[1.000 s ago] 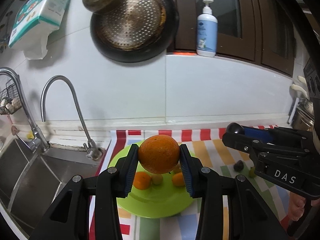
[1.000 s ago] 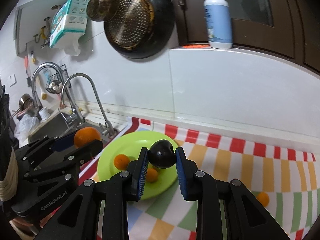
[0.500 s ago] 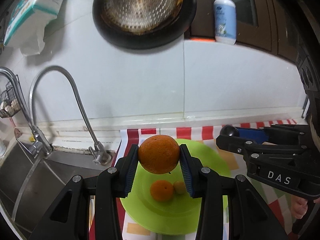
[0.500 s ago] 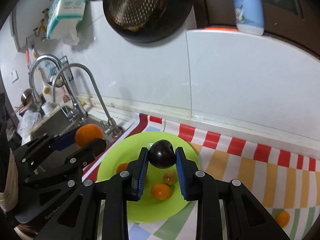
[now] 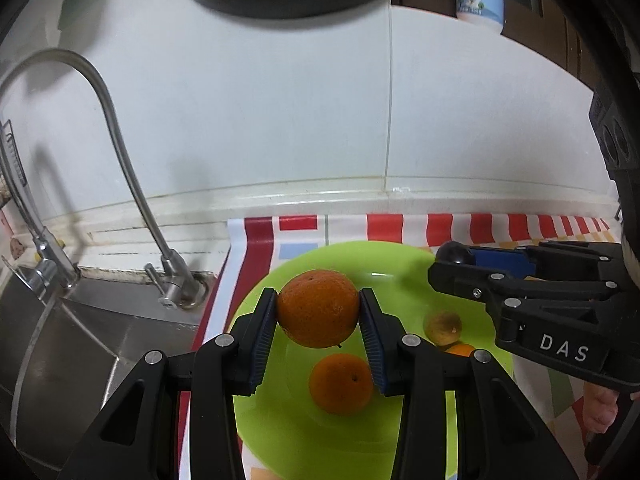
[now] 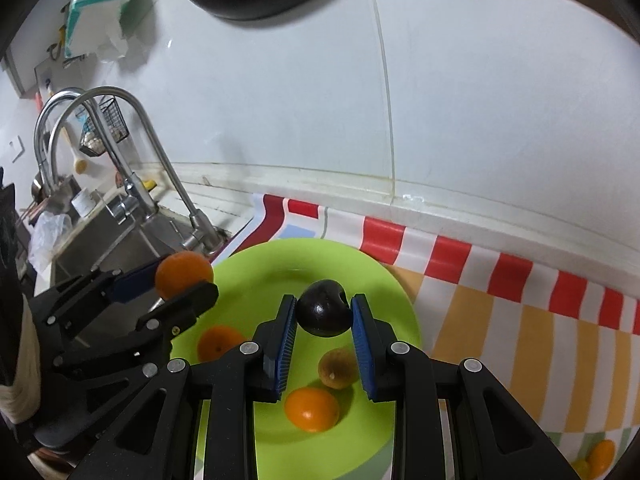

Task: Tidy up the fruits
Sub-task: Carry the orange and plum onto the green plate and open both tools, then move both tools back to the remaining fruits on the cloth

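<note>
1. My left gripper (image 5: 319, 314) is clamped on a large orange (image 5: 318, 308), one blue pad pressing each side. The fruit is nearly round, so it has no clear long axis; its skin is deep orange, dimpled and matte.
2. That orange hangs in the air above the left part of a lime-green plate (image 5: 404, 272), not touching it.
3. My right gripper (image 6: 323, 314) is clamped on a dark plum (image 6: 325, 313), almost black with a glossy shine. It is slightly wider than tall, its long axis running across between the pads. A notch or dimple shows at its upper right.
4. The plum is held above the middle of the same green plate (image 6: 264, 272), clear of the surface.
5. Three fruits lie on the plate: a small orange (image 6: 219, 343) on the left side, its navel facing up; a bright little orange (image 6: 311, 409) nearer to me; and a dull brownish-green round fruit (image 6: 337, 368) just beside it. I cannot tell whether those two touch.
6. The plate sits on a checked cloth (image 6: 516, 320) with red, white and yellow squares, lying on a counter against a white tiled wall.
7. Another small orange fruit (image 6: 600, 454) rests on the cloth at the far lower right, well apart from the plate.
8. A steel sink (image 5: 72, 344) with a curved tap (image 5: 120, 144) lies to the left of the plate.
</note>
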The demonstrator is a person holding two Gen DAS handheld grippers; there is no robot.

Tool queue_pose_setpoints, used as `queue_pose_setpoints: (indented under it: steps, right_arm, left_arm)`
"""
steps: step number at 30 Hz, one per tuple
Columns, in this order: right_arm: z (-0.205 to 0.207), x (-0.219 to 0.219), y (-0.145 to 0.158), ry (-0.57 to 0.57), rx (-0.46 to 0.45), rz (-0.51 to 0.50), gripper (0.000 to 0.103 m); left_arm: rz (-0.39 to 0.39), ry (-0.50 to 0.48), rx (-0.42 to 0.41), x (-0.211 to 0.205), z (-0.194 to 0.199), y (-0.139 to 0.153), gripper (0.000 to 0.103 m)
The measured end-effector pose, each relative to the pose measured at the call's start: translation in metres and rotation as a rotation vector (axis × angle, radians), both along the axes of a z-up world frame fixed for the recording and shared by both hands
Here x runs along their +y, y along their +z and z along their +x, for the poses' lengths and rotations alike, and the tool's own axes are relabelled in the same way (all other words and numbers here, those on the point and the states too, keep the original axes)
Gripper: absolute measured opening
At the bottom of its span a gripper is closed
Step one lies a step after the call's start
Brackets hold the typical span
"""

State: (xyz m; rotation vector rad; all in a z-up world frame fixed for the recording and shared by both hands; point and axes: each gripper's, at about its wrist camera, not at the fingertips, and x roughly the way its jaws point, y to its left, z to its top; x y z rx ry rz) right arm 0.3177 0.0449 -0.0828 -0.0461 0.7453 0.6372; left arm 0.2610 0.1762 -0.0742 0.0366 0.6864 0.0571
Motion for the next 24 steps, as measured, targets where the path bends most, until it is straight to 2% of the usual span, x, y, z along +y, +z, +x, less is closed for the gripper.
queue_pose_setpoints:
  steps: [9,11,12,13,24]
  right_arm:
    - [0.012,0.002,-0.01,0.002,0.024,0.002,0.029]
    - [0.013,0.001,-0.009,0.001,0.025,0.004,0.032]
    - [0.012,0.001,-0.008,-0.001,0.021,0.006,0.035]
    - [0.011,-0.001,-0.006,-0.008,0.01,0.009,0.039]
    - [-0.024,-0.032,0.029,-0.06,-0.113,0.0,0.039]
  left_arm:
    - [-0.024,-0.01,0.031,-0.001,0.008,-0.01,0.04]
    - [-0.022,-0.008,0.026,-0.002,0.006,-0.008,0.048]
    - [-0.018,-0.002,0.02,-0.001,0.007,-0.007,0.057]
    - [-0.01,0.006,0.008,-0.001,0.004,-0.004,0.059]
    - [0.013,0.031,-0.071,-0.012,-0.035,0.035,0.062]
